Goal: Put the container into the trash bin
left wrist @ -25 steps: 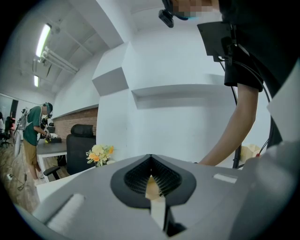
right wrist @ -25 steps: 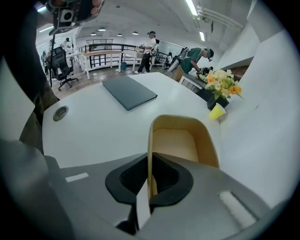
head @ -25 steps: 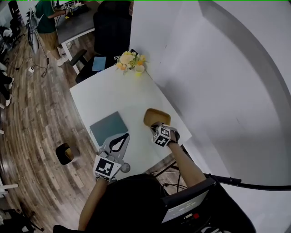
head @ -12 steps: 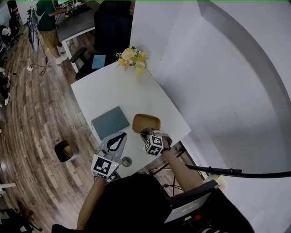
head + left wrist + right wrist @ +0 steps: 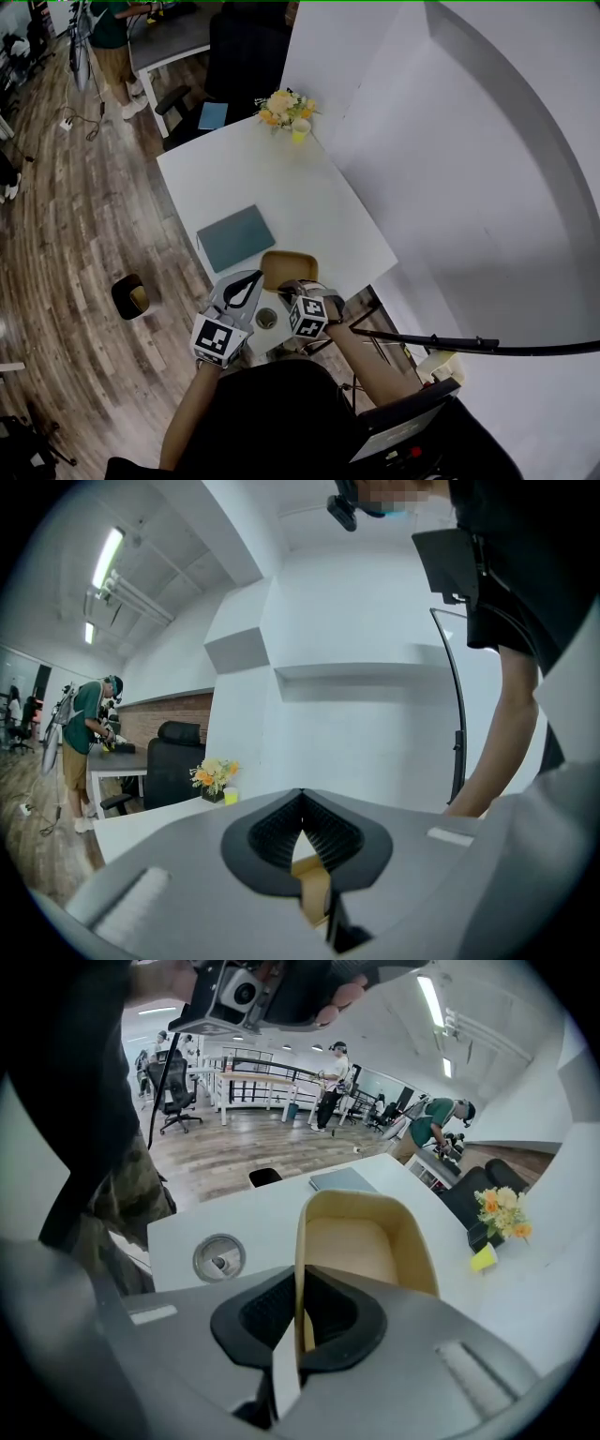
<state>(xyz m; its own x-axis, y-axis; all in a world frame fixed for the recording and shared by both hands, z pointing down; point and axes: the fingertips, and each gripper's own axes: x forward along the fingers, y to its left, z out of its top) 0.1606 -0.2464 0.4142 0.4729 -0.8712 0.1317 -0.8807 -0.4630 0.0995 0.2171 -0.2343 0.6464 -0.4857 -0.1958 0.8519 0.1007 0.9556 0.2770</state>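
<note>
Between right tongs point(image 5: 300, 1283), container point(image 5: 354, 1241) rim

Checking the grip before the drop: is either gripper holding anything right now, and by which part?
The right gripper holds the tan container by its side wall, pinched between the jaws. The left gripper is shut on nothing.

No text or number can be read

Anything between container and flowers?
Nothing: bare table from container to flowers in the head view; the grey pad lies left of that line.
</note>
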